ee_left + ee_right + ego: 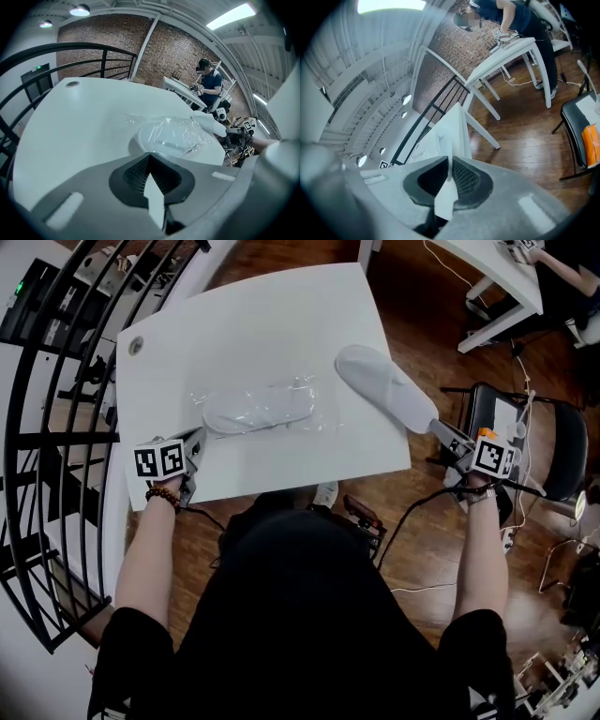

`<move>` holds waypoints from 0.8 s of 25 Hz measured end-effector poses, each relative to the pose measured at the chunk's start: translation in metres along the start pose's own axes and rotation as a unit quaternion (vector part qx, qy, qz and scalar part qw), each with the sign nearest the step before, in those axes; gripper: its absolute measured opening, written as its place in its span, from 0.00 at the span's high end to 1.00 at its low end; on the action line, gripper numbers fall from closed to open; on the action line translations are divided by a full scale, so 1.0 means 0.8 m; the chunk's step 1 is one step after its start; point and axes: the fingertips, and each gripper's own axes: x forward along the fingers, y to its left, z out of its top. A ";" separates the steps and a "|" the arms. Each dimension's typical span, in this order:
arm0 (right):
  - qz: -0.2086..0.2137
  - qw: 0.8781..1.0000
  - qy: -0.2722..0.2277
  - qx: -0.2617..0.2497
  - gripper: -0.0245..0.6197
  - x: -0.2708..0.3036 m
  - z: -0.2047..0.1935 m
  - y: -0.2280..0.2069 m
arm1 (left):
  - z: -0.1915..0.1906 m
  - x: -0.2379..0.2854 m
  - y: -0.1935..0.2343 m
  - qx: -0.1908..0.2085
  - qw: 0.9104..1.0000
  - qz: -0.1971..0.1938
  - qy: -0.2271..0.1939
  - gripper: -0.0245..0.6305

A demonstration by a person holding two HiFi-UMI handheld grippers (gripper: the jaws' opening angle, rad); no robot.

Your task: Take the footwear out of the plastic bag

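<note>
**Bright overhead light, heavy fisheye bend**

Ceiling strip lights [232,16] and a round lamp [79,9] flare in the gripper views. The white counter [244,343] is evenly lit with faint shadows. The plastic bag [173,133] glints. Both gripper views curve strongly, darken at the corners and blur in the near foreground.

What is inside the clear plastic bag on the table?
One white slipper lies inside the plastic bag, seen through the film. Its underside is hidden against the table. The second slipper is already out, in the right tongs.
</note>
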 end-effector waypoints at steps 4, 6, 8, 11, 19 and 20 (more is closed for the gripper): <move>-0.067 0.997 0.010 -0.033 0.93 0.012 0.011 -0.017 | 0.002 -0.005 0.002 0.007 1.000 0.004 -0.001 0.94; -0.069 0.997 0.011 -0.037 0.93 0.026 0.014 -0.014 | 0.002 -0.007 0.005 0.008 1.000 0.002 0.000 0.94; -0.066 0.997 0.013 -0.038 0.93 0.036 0.015 -0.011 | 0.000 -0.009 0.008 0.010 1.000 0.006 0.002 0.94; -0.073 0.996 0.014 -0.041 0.93 0.045 0.019 -0.010 | 0.000 -0.012 0.004 0.015 1.000 0.009 0.002 0.94; -0.071 0.997 0.016 -0.024 0.92 0.083 0.013 -0.009 | -0.008 -0.008 0.007 0.039 0.999 0.014 0.020 0.94; -0.074 0.997 0.016 -0.024 0.92 0.087 0.012 -0.009 | -0.008 -0.007 0.007 0.041 0.999 0.014 0.021 0.94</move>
